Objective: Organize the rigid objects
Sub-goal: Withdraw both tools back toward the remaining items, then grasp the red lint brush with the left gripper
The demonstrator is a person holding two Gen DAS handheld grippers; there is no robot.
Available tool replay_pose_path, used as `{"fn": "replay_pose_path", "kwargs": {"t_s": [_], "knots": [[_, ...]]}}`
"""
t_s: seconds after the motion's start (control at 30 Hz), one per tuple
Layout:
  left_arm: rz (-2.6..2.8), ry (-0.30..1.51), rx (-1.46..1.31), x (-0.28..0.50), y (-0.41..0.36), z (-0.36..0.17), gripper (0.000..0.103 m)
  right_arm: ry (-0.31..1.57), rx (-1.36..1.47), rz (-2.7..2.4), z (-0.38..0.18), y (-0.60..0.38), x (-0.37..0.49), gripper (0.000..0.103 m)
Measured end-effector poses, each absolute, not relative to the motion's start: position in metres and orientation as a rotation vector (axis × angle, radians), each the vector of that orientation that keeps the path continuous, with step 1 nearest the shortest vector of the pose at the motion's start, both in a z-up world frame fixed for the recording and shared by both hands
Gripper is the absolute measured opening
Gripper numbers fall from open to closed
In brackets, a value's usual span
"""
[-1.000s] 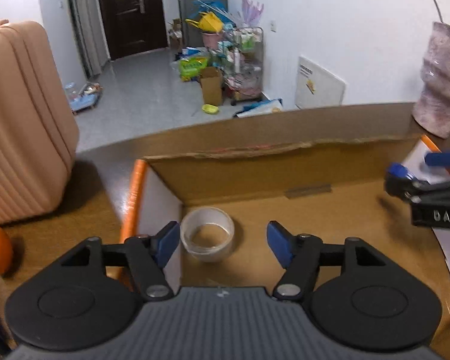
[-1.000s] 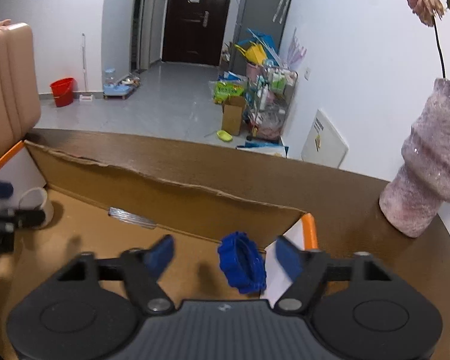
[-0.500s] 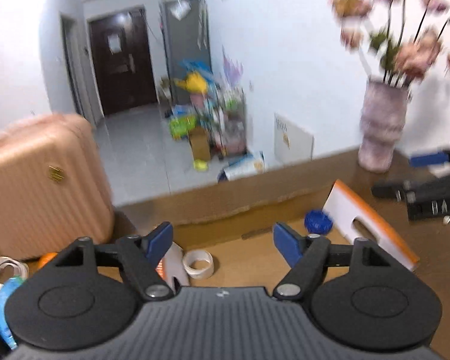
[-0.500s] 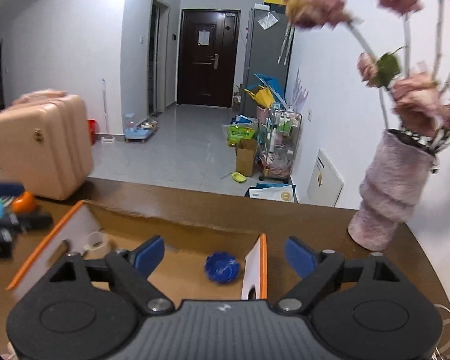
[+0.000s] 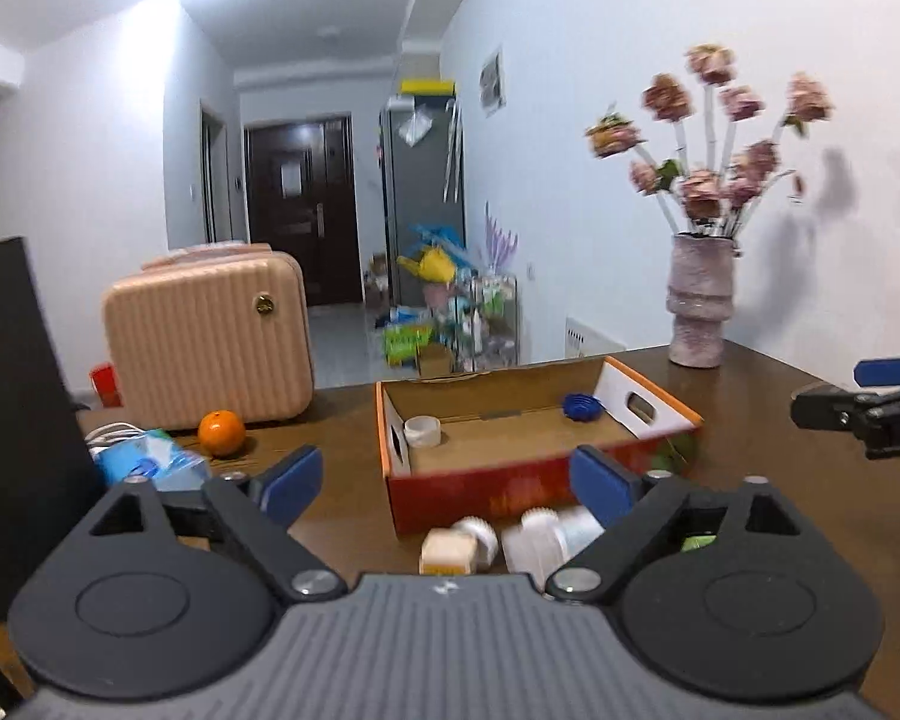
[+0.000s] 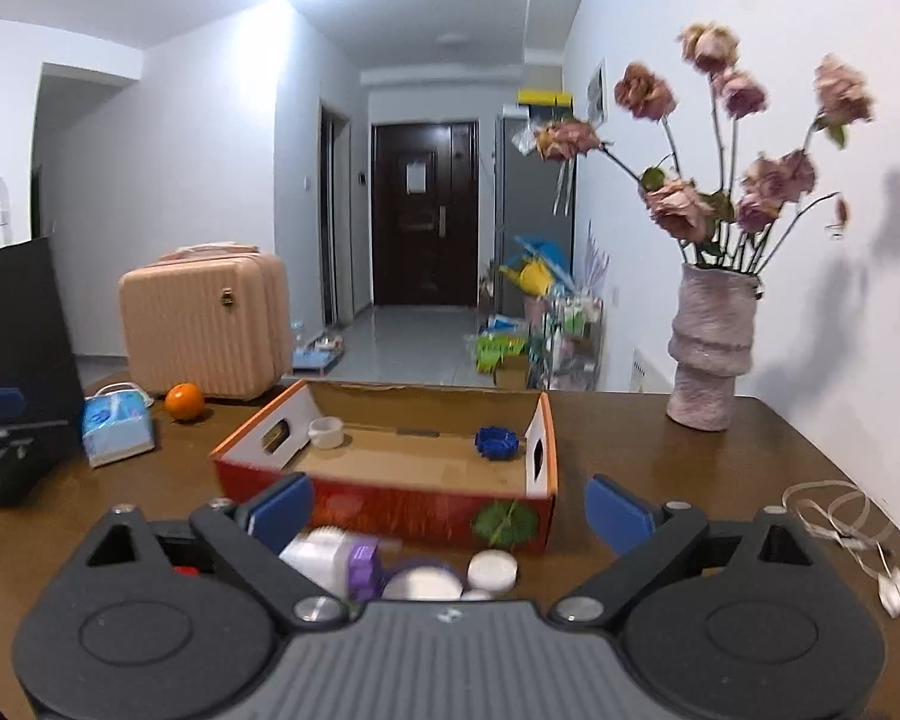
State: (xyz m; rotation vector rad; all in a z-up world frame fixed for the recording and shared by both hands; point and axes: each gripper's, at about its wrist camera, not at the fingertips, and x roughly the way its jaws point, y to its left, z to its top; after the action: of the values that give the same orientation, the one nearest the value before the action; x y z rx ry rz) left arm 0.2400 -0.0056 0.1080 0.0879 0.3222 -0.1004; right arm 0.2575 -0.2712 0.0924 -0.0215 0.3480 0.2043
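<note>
Both grippers' fingers stand apart and empty; white bottles lie on the desk between and just below the left gripper, nearer than the box beyond

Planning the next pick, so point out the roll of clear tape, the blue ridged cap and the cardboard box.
roll of clear tape (image 5: 421, 430), left wrist view, on its top rim.
blue ridged cap (image 6: 496, 441), right wrist view, on its centre.
orange-edged cardboard box (image 6: 414, 507), right wrist view, on its red front wall.

Black left gripper, ribbed grey housing, blue pads, silver screws.
</note>
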Motion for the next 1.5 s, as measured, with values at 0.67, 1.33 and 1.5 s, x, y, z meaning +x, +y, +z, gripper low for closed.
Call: {"fn": "replay_pose_path", "kwargs": {"t_s": [0.67,1.33,1.5], "knots": [[-0.016,0.296,0.058,0.038,-0.019,-0.001,0.103,0.281,0.152,0.219,-0.012,-0.245,0.045,0.103],[-0.103,0.469,-0.042,0.198,0.014,0.004,0.100,0.475,0.274,0.230,-0.017,-0.273,0.203,0.036],[-0.171,0.533,-0.088,0.274,0.030,0.006,0.090,0.527,0.265,0.228,-0.020,-0.264,0.265,0.024]]}}
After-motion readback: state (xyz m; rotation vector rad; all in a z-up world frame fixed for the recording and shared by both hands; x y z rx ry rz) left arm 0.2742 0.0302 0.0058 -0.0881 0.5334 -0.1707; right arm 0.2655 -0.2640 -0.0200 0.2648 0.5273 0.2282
